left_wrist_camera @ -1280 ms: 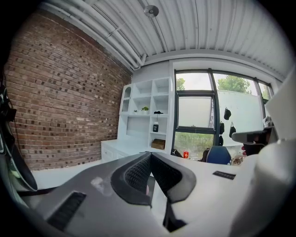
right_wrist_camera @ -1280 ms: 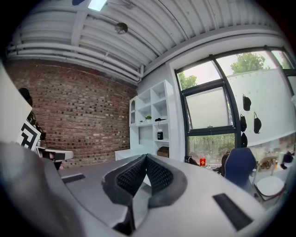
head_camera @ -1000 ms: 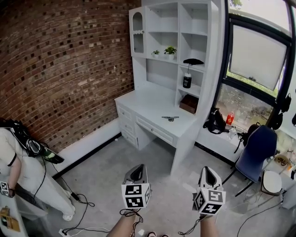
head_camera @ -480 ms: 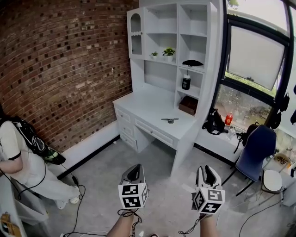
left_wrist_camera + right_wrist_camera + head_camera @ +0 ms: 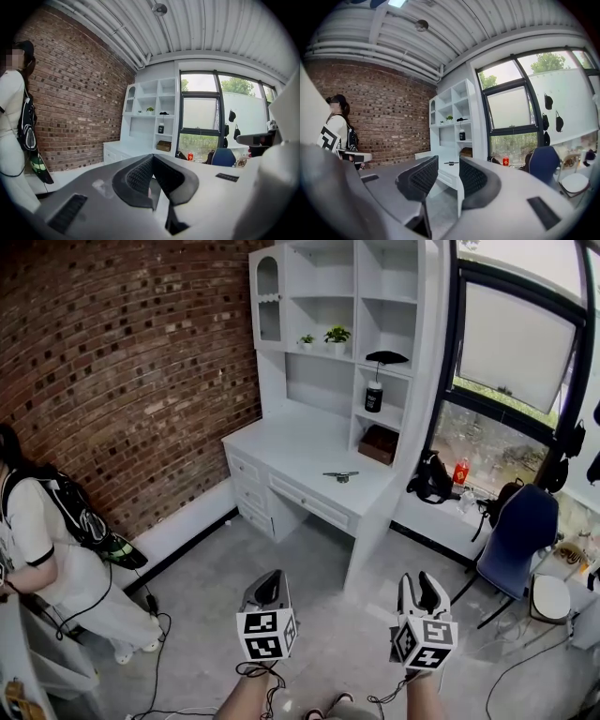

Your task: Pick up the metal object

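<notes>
Metal object (image 5: pixel 340 476), small, dark and too distant to identify with certainty, lies flat near the front edge of the white tabletop (image 5: pixel 291 448) under the shelf unit (image 5: pixel 342 296). Left tongs (image 5: pixel 265 589) are pressed together at the tips; right tongs (image 5: pixel 425 589) are spread. Both are held low over the grey floor (image 5: pixel 337 615), well apart from the tabletop. A person (image 5: pixel 47 549) stands by the brick wall (image 5: pixel 122 362).

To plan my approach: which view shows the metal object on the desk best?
Head view: the metal object lies clear on the desk. Right gripper view shows it tiny, far off; left gripper view misses it.
</notes>
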